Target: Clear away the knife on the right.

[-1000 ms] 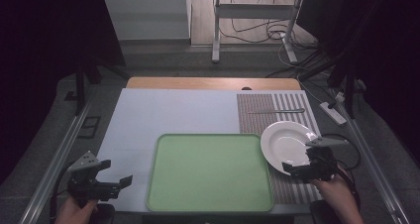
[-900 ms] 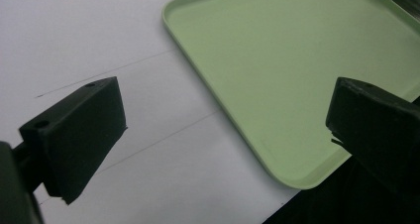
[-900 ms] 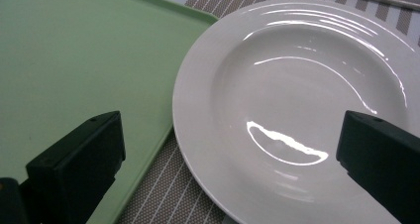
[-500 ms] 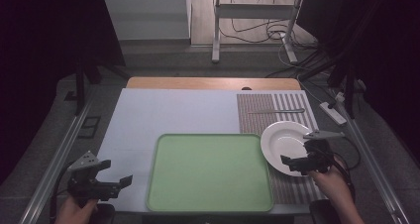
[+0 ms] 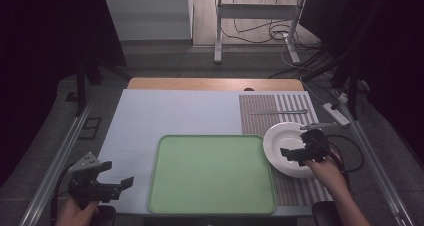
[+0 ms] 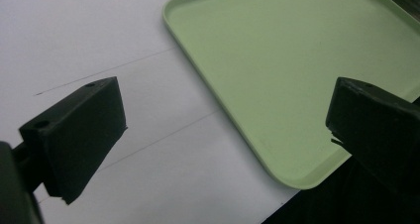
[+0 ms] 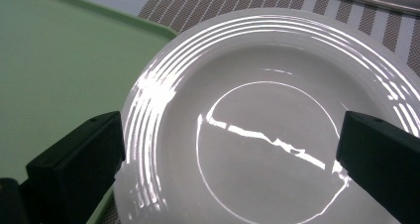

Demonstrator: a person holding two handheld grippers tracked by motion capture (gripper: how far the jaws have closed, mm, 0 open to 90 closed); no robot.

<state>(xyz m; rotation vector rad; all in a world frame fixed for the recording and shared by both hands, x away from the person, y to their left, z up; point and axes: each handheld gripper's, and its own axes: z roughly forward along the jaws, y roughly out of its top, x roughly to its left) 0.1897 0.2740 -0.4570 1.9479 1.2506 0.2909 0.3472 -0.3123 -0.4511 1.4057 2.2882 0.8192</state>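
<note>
Overhead, my right gripper [image 5: 295, 155] hangs over the white plate [image 5: 280, 142], which sits on the striped placemat [image 5: 262, 111] with its left rim over the edge of the green tray [image 5: 210, 173]; a piece of cutlery [image 5: 279, 112] lies farther up the mat, well apart; my left gripper [image 5: 112, 178] waits off the tray's left corner above the white table sheet [image 5: 170, 113], jaws spread and holding nothing. Along my left gripper's own jaws I see the tray [image 6: 282, 70] between them, its rounded corner near the table's front edge, nothing in the gap. Along my right gripper the plate [image 7: 267, 135] lies between the two jaws, which stand wide apart and clamp nothing; the ridged rim catches a bright glare. I judge it glazed ceramic: stiff, fairly heavy, slippery and liable to chip; the flat rim is the only hold, so I would pinch the near edge with one jaw under it and lift level.
</note>
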